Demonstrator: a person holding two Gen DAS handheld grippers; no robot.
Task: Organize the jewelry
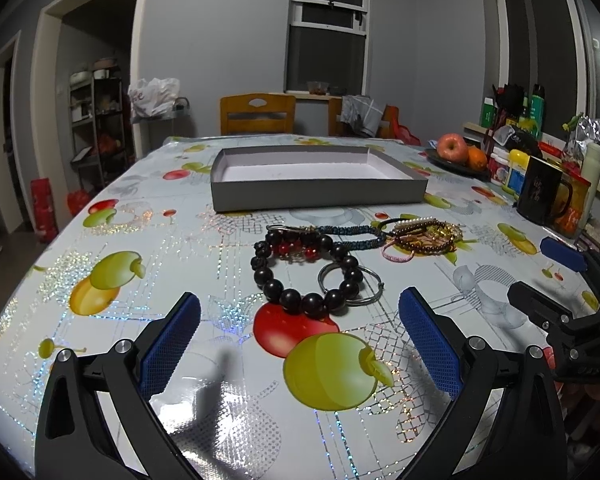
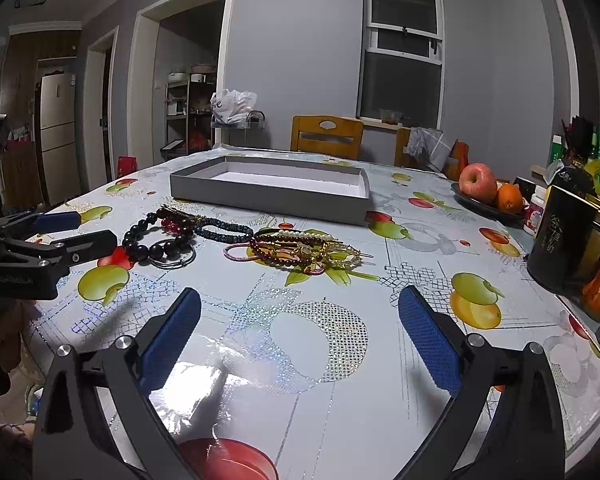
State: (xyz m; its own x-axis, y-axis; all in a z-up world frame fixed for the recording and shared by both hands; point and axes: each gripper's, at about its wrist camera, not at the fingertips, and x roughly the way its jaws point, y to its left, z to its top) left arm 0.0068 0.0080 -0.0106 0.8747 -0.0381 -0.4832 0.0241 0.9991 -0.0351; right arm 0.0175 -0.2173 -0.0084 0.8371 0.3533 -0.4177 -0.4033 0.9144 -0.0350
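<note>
Both grippers hover above the table's near edge with jaws spread wide, grasping nothing: the left gripper [image 1: 300, 336] faces a black bead bracelet [image 1: 306, 276] lying on a metal ring [image 1: 350, 284], and the right gripper [image 2: 300, 336] faces a tangled pile, perhaps 4 bracelets [image 2: 300, 250]. A grey tray [image 1: 316, 194] sits toward the far edge.

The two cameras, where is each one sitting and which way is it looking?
Left wrist view: sits on the left gripper, low over the table, facing the black bead bracelet and the gray tray beyond; its own open blue fingers show, with the right gripper at the right edge.
Right wrist view: sits on the right gripper, facing the tangled bracelets; its open fingers show, with the left gripper at the left edge.
Both share the tray, the jewelry, the apple and the black mug.
</note>
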